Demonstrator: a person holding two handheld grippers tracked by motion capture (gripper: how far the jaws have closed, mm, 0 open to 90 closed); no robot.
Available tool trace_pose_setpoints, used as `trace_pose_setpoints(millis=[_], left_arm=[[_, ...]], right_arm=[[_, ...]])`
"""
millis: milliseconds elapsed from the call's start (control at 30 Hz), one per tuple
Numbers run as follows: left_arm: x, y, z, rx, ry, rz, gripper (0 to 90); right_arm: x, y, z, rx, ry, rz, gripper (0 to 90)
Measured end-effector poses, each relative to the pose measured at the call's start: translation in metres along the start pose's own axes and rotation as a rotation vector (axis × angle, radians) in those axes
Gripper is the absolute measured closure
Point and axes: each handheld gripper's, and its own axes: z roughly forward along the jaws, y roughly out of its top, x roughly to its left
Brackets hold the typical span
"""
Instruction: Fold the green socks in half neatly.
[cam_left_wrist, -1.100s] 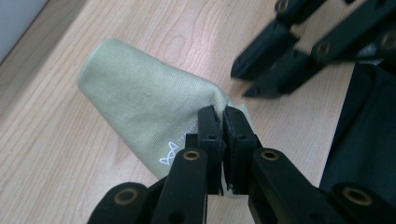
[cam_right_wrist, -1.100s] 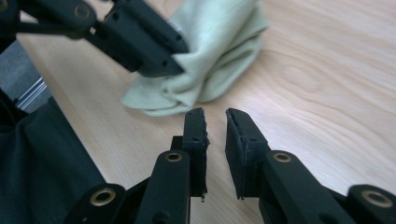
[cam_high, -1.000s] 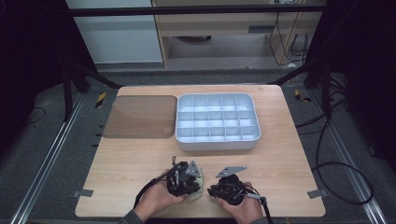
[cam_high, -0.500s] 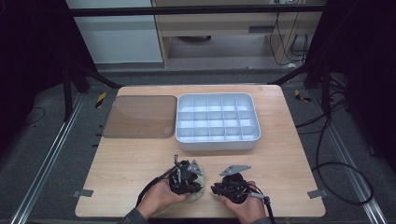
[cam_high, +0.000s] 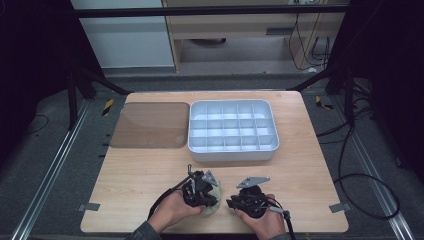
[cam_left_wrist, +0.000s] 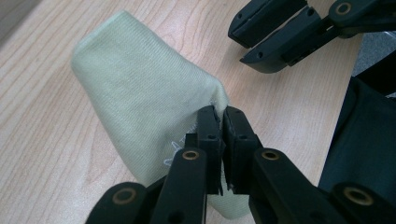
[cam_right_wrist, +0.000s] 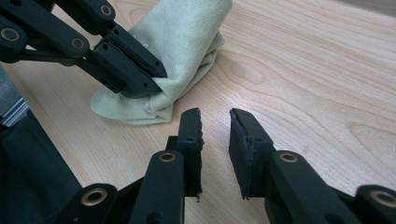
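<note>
**A:** The pale green cloth (cam_left_wrist: 140, 107) is sitting on the table (cam_high: 140, 175) well in front of the white divided tray (cam_high: 232, 131). Left gripper (cam_left_wrist: 219, 122) is pinching its fold.

**B:** Right gripper (cam_right_wrist: 215, 122) is just opening, nothing between its jaws. Cloth looks soft, light and floppy, so I'd be grabbing an edge.

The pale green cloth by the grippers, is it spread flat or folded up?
Folded: the cloth is doubled into a rolled bundle on the table, pinched at one edge by the left gripper.
</note>
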Motion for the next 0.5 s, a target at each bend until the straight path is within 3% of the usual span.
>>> trace_pose_setpoints(millis=[267, 500], left_arm=[[-0.008, -0.001, -0.001, -0.016, 0.050, 0.036, 84.1], [-0.015, -0.001, -0.006, -0.041, 0.081, 0.047, 75.0]], right_arm=[[0.001, 0.001, -0.003, -0.016, -0.013, -0.002, 69.9], [0.001, 0.003, -0.006, -0.023, -0.018, -0.002, 67.6]])
